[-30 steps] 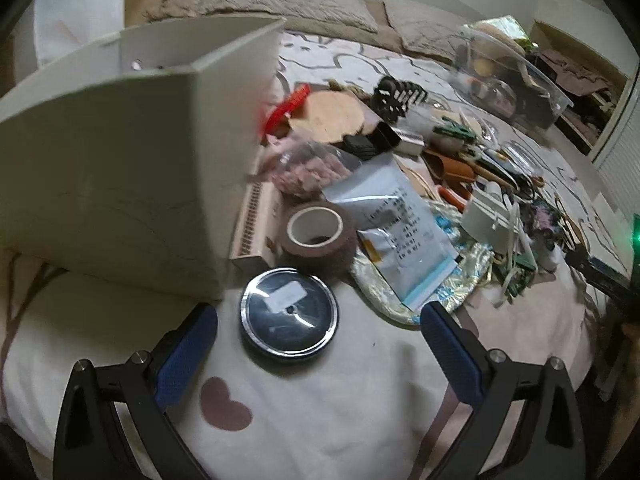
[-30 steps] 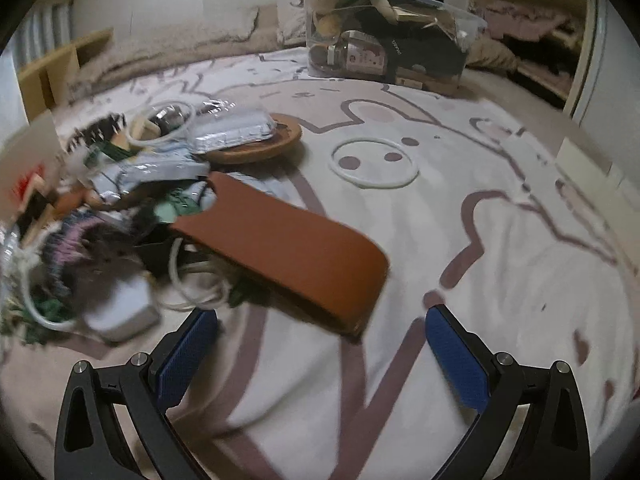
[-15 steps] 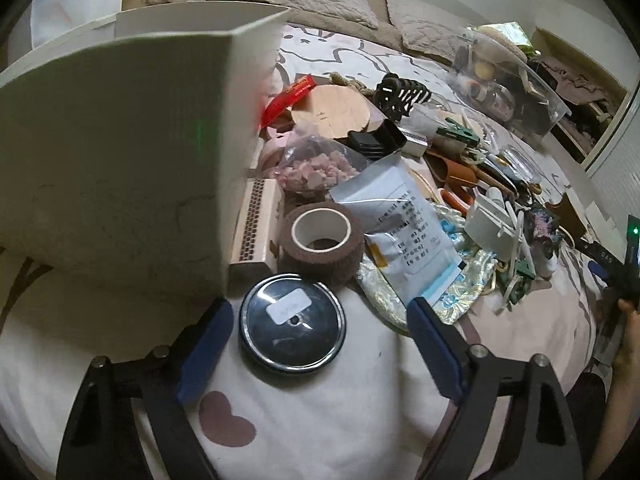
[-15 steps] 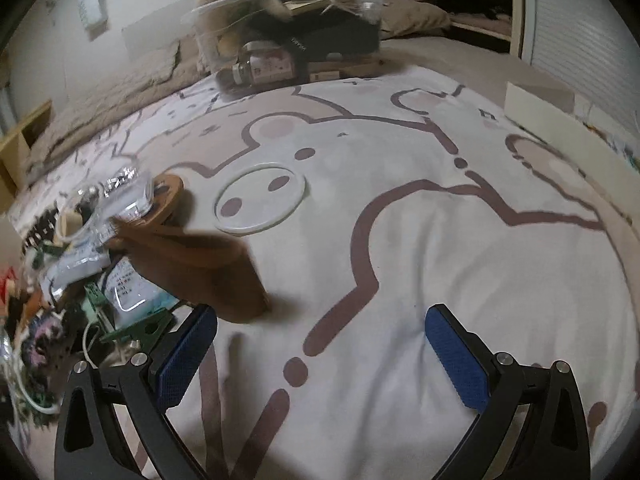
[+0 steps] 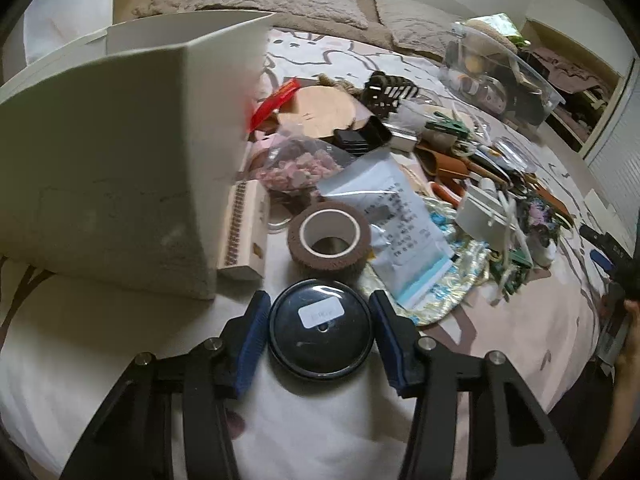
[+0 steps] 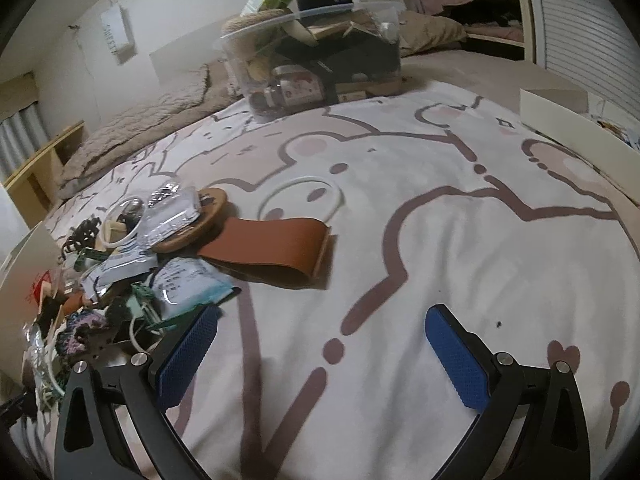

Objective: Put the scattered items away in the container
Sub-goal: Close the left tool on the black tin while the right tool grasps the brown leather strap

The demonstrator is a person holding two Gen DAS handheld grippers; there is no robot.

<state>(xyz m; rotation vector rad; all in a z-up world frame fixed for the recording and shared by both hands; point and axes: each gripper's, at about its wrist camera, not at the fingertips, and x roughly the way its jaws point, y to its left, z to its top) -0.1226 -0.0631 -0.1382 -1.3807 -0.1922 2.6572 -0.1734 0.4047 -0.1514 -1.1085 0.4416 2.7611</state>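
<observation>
In the left wrist view my left gripper (image 5: 318, 330) is shut on a round black lid (image 5: 321, 327) with a white label, lying on the bedsheet. The white container (image 5: 120, 152) stands just left of it. Behind the lid lie a brown tape roll (image 5: 329, 240), a white pouch (image 5: 396, 216) and a bag of pink bits (image 5: 300, 166). In the right wrist view my right gripper (image 6: 320, 356) is open and empty above bare sheet. A brown leather case (image 6: 272, 248) lies ahead of it, with a pile of small items (image 6: 120, 264) to the left.
A clear plastic bin (image 6: 316, 64) full of things stands at the far side of the bed, also in the left wrist view (image 5: 500, 76). A white ring (image 6: 300, 200) lies beyond the leather case. A wooden disc (image 5: 320, 108) and a comb box (image 5: 244, 232) lie near the container.
My left gripper moved forward and closed its jaws on the black lid. My right gripper swung right, away from the leather case and the pile, and stays open.
</observation>
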